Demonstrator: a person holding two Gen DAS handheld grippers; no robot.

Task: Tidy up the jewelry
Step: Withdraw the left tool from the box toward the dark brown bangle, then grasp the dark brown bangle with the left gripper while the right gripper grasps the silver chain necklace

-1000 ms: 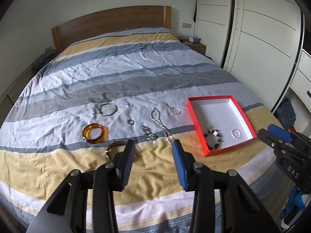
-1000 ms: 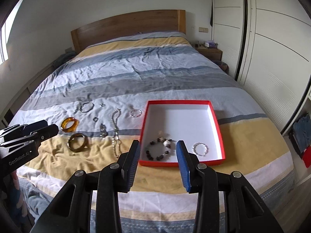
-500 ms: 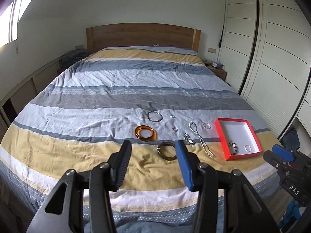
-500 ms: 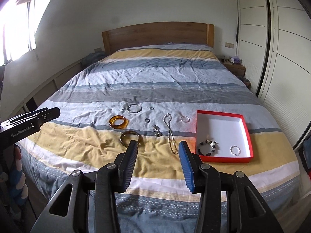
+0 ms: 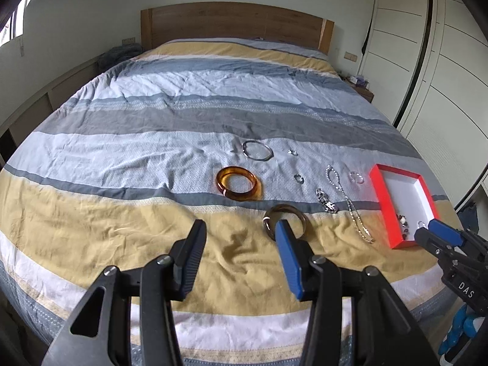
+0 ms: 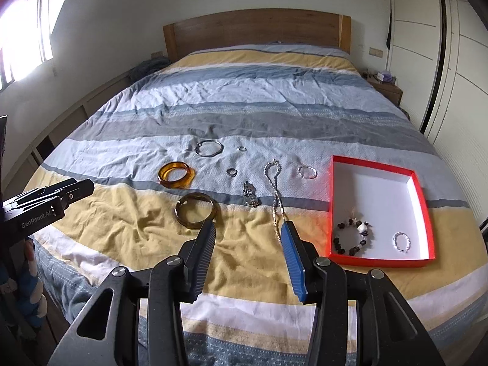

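Note:
Jewelry lies on a striped bed cover. An amber bangle (image 5: 239,183) (image 6: 177,175), a brown bangle (image 5: 285,218) (image 6: 196,210), a thin silver bangle (image 6: 209,148), small rings (image 6: 231,171), a silver clasp piece (image 6: 250,196), a silver chain (image 6: 276,195) and a beaded ring bracelet (image 6: 307,172) lie loose. A red box (image 6: 427,213) (image 5: 382,201) holds a dark bead bracelet (image 6: 353,235) and a small pearl bracelet (image 6: 401,241). My left gripper (image 5: 241,228) is open and empty, just before the brown bangle. My right gripper (image 6: 247,228) is open and empty, above the bed's near edge.
A wooden headboard (image 6: 256,30) stands at the far end. White wardrobe doors (image 6: 442,45) line the right side, with a nightstand (image 6: 385,87) beside them. A low shelf runs along the left wall (image 5: 45,97). The bed edge is right below both grippers.
Both grippers pulled back and swung left from a close view of the box, then came in closer again. Both stay open. The jewelry has not moved.

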